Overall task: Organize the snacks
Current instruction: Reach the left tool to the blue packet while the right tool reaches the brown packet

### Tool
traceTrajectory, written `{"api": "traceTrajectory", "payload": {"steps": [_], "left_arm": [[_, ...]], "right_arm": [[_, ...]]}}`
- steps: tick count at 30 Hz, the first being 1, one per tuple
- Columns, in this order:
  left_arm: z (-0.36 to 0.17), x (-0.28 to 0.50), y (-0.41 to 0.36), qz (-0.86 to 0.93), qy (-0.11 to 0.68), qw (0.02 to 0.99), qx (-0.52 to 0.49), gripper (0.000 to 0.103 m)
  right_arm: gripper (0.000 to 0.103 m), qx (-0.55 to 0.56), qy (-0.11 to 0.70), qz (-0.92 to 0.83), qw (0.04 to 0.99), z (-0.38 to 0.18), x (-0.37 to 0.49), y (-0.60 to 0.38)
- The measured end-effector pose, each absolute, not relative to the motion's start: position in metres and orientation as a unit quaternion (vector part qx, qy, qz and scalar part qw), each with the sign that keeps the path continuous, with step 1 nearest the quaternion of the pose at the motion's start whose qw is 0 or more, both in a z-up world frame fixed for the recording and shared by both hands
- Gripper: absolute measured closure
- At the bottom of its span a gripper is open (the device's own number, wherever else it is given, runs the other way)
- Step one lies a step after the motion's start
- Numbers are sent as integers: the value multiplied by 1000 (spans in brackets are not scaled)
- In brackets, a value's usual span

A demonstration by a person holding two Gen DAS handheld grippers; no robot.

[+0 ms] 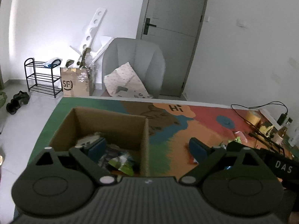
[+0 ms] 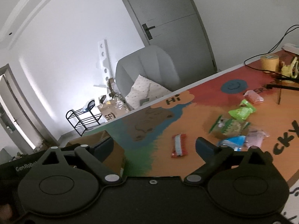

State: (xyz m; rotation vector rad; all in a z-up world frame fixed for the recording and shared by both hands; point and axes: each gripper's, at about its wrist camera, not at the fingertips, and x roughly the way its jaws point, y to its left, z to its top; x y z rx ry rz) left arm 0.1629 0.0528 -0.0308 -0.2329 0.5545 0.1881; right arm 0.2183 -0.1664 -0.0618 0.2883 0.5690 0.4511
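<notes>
Both grippers sit spread wide with nothing between the fingers: the left gripper (image 1: pixel 147 147) hangs over the near edge of the box (image 1: pixel 104 123), the right gripper (image 2: pixel 154 147) points across the mat (image 2: pixel 196 108) at the loose snacks.

Biggest risk imo is the box wall. The left fingers straddle that right-hand wall, so a careless swing could clip it and shove the whole box. Snacks already inside (image 1: pixel 121 163) look loosely piled too.

On the right side, the red bar (image 2: pixel 179 145) lies just ahead between the open fingers, closest target. The green bags (image 2: pixel 241 112) and blue pack (image 2: pixel 232 141) sit further off right, bunched up, so grabbing two at once seems likely.
</notes>
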Motion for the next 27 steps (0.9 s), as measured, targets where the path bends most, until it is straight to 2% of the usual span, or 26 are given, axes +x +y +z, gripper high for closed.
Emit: {"api": "traceTrajectory", "payload": {"steps": [27], "left_arm": [[-48,192,-36,36,292,949,-110,8]], "right_arm": [[6,155,291,155,931,-83,221,-273]]}}
